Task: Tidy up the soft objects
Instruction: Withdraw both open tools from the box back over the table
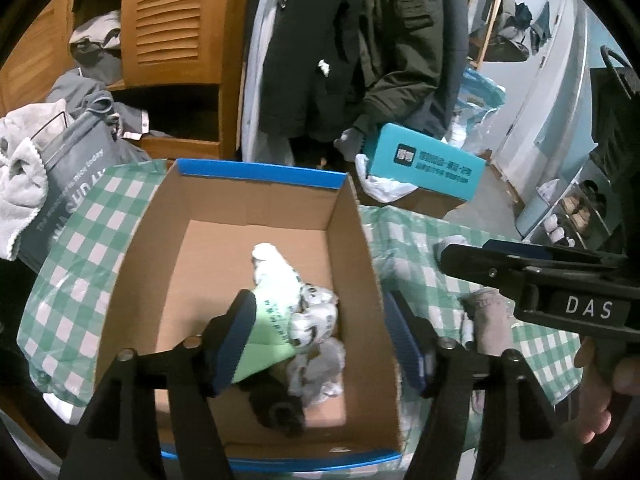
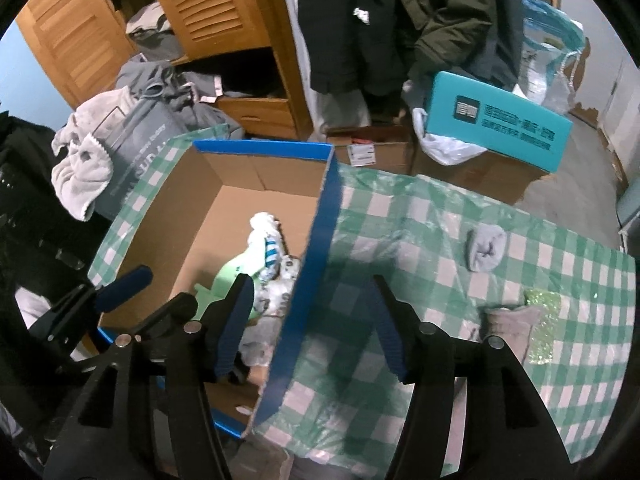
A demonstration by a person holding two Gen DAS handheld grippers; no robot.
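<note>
Jaws wide on both grippers — left gripper (image 1: 318, 344), right gripper (image 2: 312, 328), nothing held

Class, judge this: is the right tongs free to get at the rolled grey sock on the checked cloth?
Probably yes. The right tongs are open and hold nothing, and the rolled grey sock lies alone on the checked cloth, outside the cardboard box.
</note>
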